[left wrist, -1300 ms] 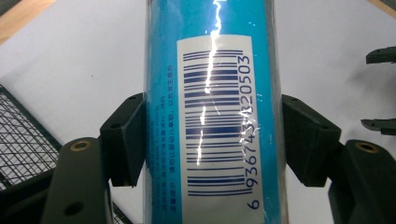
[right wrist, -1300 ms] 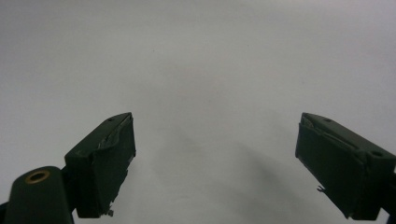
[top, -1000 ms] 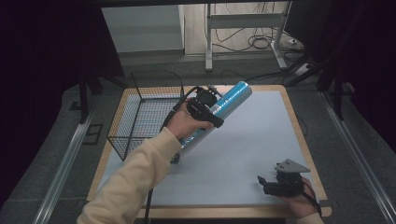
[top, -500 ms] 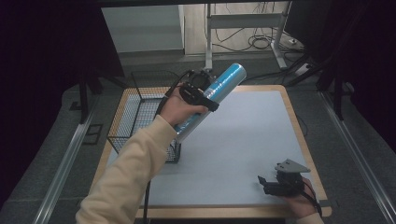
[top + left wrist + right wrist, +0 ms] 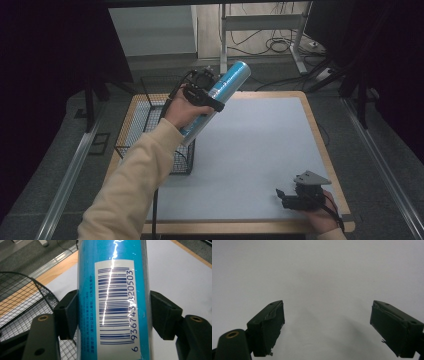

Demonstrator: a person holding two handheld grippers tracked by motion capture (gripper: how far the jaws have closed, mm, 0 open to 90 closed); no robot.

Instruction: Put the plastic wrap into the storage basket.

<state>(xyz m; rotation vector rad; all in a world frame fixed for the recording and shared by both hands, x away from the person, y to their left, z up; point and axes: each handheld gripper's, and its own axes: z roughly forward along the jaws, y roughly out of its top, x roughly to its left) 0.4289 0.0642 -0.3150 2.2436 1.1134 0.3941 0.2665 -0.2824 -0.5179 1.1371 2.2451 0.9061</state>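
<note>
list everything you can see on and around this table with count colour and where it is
can: 1, shiny blue with a white barcode label, tilted in the air over the table's far left, clamped in the left gripper
basket: 1, black wire, left side of table
mat: 1, pale grey, covering the table
table: 1, wooden edge
left gripper: 1, black, shut on the can
right gripper: 1, black, open, near right corner
sleeve: 1, cream, left arm
</note>
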